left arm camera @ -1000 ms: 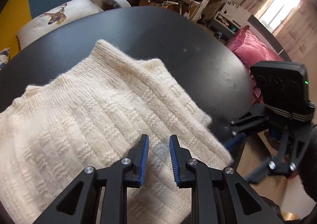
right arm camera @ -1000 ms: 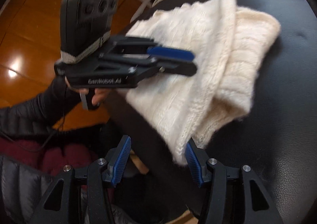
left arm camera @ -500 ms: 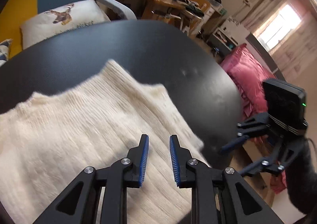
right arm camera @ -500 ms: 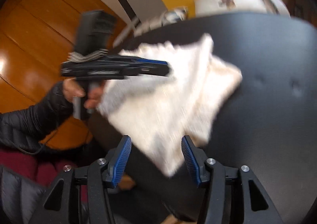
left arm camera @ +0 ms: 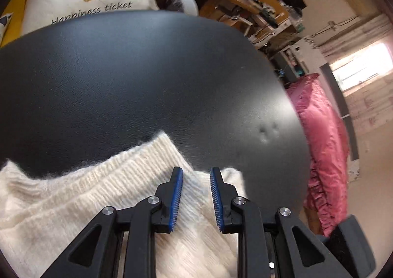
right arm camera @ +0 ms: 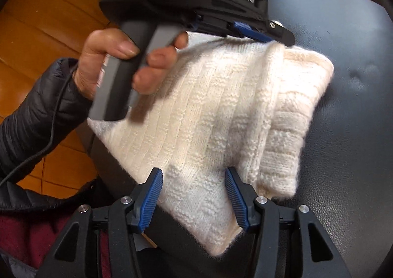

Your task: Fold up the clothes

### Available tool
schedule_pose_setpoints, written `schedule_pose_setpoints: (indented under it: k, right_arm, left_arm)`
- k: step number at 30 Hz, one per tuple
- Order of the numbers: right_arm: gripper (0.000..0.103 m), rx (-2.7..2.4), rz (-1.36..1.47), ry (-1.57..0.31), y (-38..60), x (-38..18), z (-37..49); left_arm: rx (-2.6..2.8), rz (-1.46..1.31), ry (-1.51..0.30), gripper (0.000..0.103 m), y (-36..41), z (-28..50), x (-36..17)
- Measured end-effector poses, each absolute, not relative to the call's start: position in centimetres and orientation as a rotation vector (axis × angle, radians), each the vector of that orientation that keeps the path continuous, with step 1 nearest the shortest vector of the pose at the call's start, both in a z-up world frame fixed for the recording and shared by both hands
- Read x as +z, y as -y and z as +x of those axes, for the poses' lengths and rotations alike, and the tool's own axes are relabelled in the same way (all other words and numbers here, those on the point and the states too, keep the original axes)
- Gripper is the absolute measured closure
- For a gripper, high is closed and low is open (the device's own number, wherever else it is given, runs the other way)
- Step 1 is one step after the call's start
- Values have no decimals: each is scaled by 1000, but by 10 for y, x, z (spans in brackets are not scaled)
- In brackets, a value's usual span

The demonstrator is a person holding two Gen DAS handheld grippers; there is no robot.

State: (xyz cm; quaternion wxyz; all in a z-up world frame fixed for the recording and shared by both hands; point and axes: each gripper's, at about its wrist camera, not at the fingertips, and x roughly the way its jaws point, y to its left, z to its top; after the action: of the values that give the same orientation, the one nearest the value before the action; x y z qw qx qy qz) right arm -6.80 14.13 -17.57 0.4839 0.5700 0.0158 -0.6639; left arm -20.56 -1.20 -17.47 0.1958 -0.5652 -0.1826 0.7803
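Folded sweater [right arm camera: 221, 111] lies beneath both grippers' parted fingers [right arm camera: 153, 200].

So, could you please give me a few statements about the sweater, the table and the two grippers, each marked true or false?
1. The cream knitted sweater lies folded on a black table. True.
2. The right gripper is shut tight on the sweater. False: its jaws stand open, on either side of the sweater's near corner.
3. A bare hand holds the left gripper by its handle. True.
4. The sweater is bright red. False: it is cream.
5. The left gripper's jaws stand open above the sweater. True.
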Motion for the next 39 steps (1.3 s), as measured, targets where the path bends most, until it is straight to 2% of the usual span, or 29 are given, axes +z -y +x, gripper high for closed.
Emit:
schedule_pose_setpoints:
  k: [4,7,9,12,16,20,23,26,36,39]
  right_arm:
    - [49,-1638,1404,-16,-143,-178,-64]
    - [49,-1672,1393,-4,-145,-173,-59]
    - [49,-1716,1357,-3,-146,-162,-52]
    - [49,-1783,1300,0,-148,-145,-43]
    - [49,-1808,1236,35,-129,-126,-47]
    - [49,-1772,1232,29,-90,-120,-32]
    - [49,-1765,1276,21,-53,-129,-31]
    - [49,-1757,1322,31,-39,-139,-26]
    - [49,-1785,1426,-54,-29,-157,-21]
    - [49,-1791,1455,-26,-35,-166,-25]
  left_arm:
    - [2217,-1538,597,81,20,-196,-167]
    - [2305,-1446,603,80,40,-169,-138]
    - [2340,-1377,647,73,60,-143,-118]
    - [2431,-1264,713,65,110,-82,-94]
    - [2568,-1218,771,65,191,14,-84]
    - [2726,-1271,812,65,272,109,-89]
    - [2742,-1295,908,65,318,163,-106]
    - [2719,-1306,948,65,327,199,-126]
    - [2620,-1270,1020,65,327,194,-164]
    - [2637,-1344,929,92,317,184,-174]
